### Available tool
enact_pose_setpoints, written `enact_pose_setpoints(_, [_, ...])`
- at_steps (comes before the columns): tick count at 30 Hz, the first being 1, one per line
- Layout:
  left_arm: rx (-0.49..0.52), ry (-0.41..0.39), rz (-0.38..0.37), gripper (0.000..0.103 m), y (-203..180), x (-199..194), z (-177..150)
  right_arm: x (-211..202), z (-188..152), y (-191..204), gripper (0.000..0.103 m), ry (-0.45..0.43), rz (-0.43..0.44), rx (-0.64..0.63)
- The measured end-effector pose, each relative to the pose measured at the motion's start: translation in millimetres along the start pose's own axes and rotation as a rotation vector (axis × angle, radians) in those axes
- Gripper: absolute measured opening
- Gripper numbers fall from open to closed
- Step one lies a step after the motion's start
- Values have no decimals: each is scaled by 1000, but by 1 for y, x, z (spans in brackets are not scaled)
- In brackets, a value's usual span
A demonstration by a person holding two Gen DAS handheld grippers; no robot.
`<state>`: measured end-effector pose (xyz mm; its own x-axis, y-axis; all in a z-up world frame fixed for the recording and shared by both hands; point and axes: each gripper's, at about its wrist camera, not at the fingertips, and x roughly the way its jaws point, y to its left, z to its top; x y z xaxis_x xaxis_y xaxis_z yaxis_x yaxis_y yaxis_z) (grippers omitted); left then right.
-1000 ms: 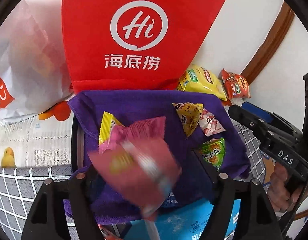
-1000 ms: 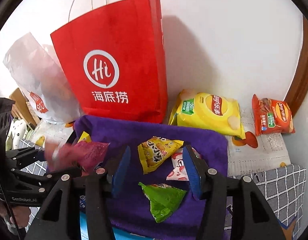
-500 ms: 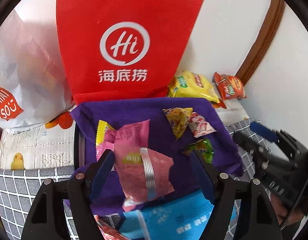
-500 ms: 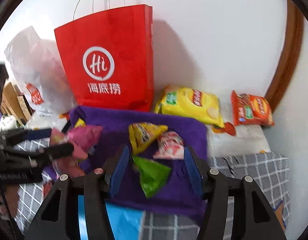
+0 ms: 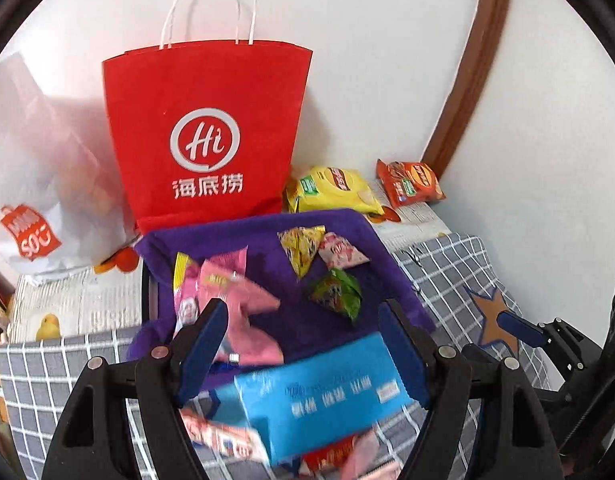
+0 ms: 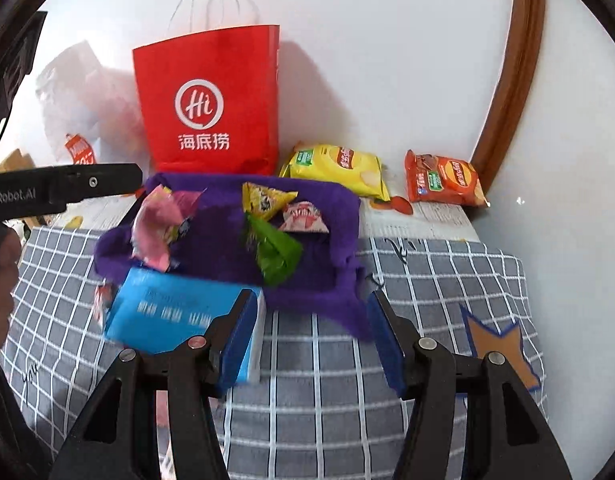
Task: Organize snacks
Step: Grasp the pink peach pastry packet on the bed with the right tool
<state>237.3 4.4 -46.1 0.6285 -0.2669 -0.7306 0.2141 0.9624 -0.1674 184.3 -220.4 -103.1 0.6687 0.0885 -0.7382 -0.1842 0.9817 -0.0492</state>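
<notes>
Both grippers, left [image 5: 303, 344] and right [image 6: 311, 336], have jaws apart and empty. Pink packets [image 5: 231, 292] are in the purple tray [image 5: 347, 224]; I'd take the blue box [image 5: 323, 392] next.

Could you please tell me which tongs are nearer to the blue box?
Left. The blue box lies directly between and below the open left tongs; the open right tongs sit beside it, only their left finger overlapping its edge.
</notes>
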Motion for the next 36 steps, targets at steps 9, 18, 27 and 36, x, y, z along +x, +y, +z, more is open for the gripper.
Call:
enact_pose_setpoints(9, [-58,42,77,76,37,-29,-59,-3,-50,23,57,41,101,27])
enact_pose_setpoints(18, [-122,91,110,76,66,-41,-109,13,-95,56,57,125,227,30])
enact_pose_setpoints(27, [-143,112,140,76,78,-50,-140,21,-103,81,67,111,267,-13])
enact_pose_setpoints(36, [-129,135,141,76,83,-44,-152,51,-96,84,67,127,275,11])
